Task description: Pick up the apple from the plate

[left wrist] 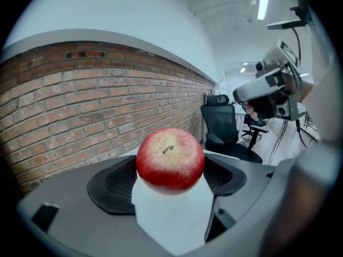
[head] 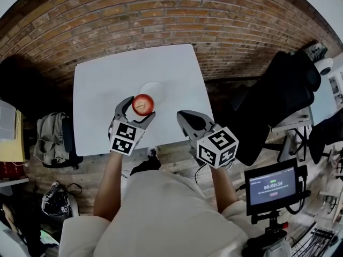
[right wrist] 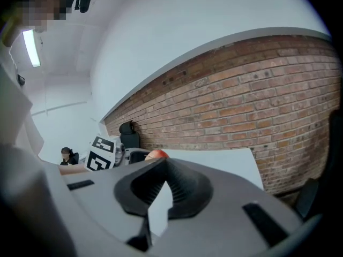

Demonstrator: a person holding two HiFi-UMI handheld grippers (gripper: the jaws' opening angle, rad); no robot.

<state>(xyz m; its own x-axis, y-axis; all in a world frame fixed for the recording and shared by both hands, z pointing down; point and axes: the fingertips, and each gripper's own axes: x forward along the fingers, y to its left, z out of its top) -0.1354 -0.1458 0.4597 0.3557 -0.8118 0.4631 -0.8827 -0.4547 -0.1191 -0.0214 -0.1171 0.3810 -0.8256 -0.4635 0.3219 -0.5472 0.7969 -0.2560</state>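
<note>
A red apple [head: 143, 104] sits between the jaws of my left gripper [head: 140, 108], which is shut on it, just in front of the near rim of a white plate [head: 153, 87] on the white table [head: 102, 90]. In the left gripper view the apple [left wrist: 170, 158] fills the gap between the two black pads [left wrist: 113, 183], stem up, with white table below it. My right gripper [head: 188, 120] hangs over the table's front right edge, shut and holding nothing. In the right gripper view its jaws [right wrist: 163, 164] meet, and the apple [right wrist: 157, 154] peeks over them.
A brick wall [head: 161, 9] stands behind the table. A black office chair [head: 278, 90] is at the right, a small screen on a stand [head: 272, 186] at lower right, and a grey bag [head: 53, 135] on the floor at the left.
</note>
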